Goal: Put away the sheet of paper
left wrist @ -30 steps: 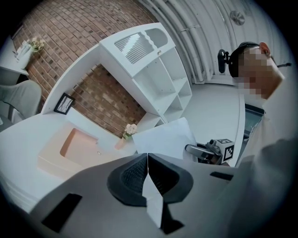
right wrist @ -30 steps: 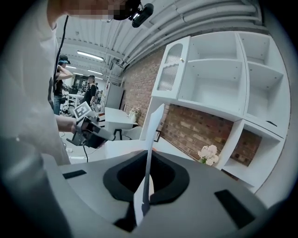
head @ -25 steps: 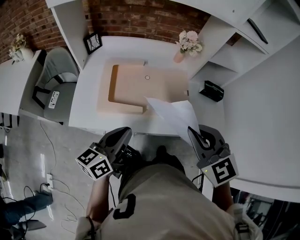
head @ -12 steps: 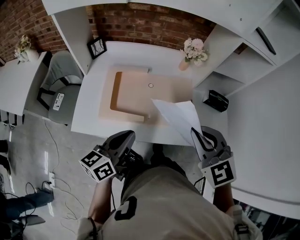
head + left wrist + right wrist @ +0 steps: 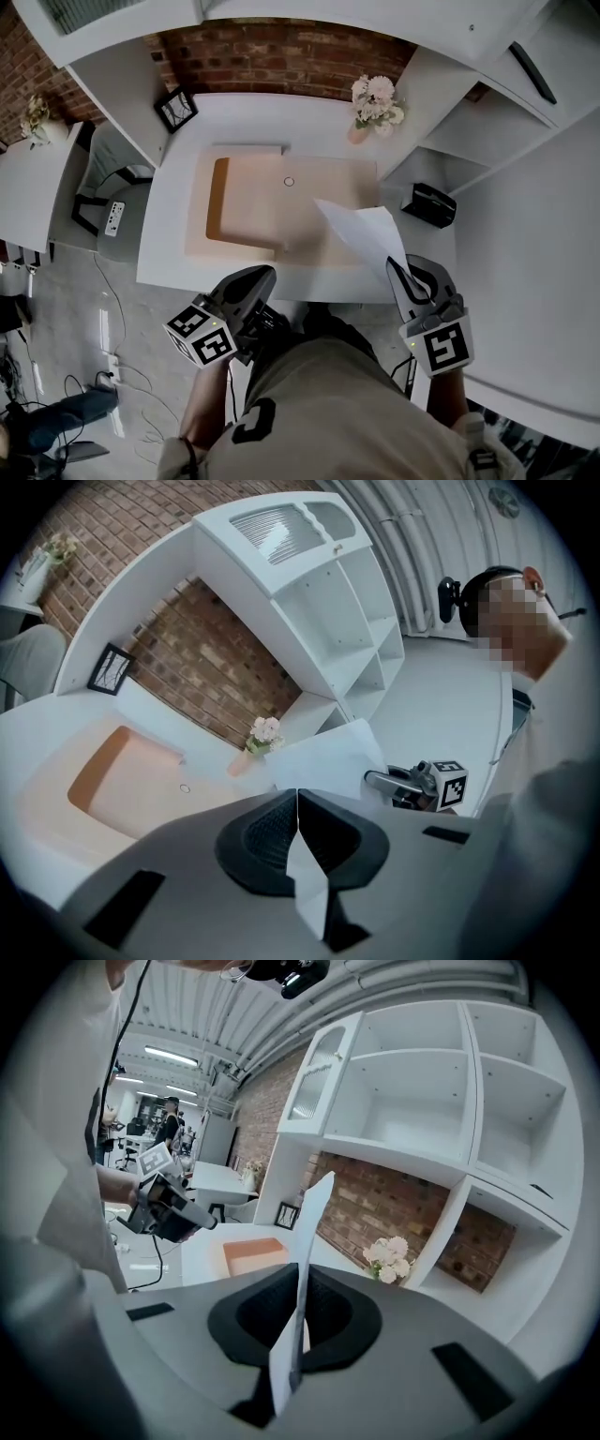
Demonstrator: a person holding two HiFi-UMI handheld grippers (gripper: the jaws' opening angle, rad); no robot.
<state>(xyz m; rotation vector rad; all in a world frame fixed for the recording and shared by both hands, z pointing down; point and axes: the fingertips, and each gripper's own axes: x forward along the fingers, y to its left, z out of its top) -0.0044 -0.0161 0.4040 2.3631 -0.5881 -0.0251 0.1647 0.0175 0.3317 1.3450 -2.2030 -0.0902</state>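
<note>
A white sheet of paper (image 5: 367,234) hangs over the desk's front right part, above the right edge of a peach desk mat (image 5: 323,192). My right gripper (image 5: 405,277) is shut on its near corner. In the right gripper view the sheet (image 5: 309,1232) stands edge-on between the jaws of that gripper (image 5: 302,1274). My left gripper (image 5: 255,285) is in front of the desk's front edge, jaws shut, with nothing sticking out past the tips (image 5: 297,794). A tan open tray (image 5: 242,202) lies on the mat's left half.
A vase of pale flowers (image 5: 375,98) and a small picture frame (image 5: 175,110) stand at the back of the white desk (image 5: 169,253). White shelves rise behind and to the right. A black object (image 5: 428,204) sits on the side shelf. A grey chair (image 5: 112,183) stands left.
The head view has shifted a little. The sheet, still in the right gripper, has drifted slightly rightward over the mat. The left gripper stays shut in front of the desk.
</note>
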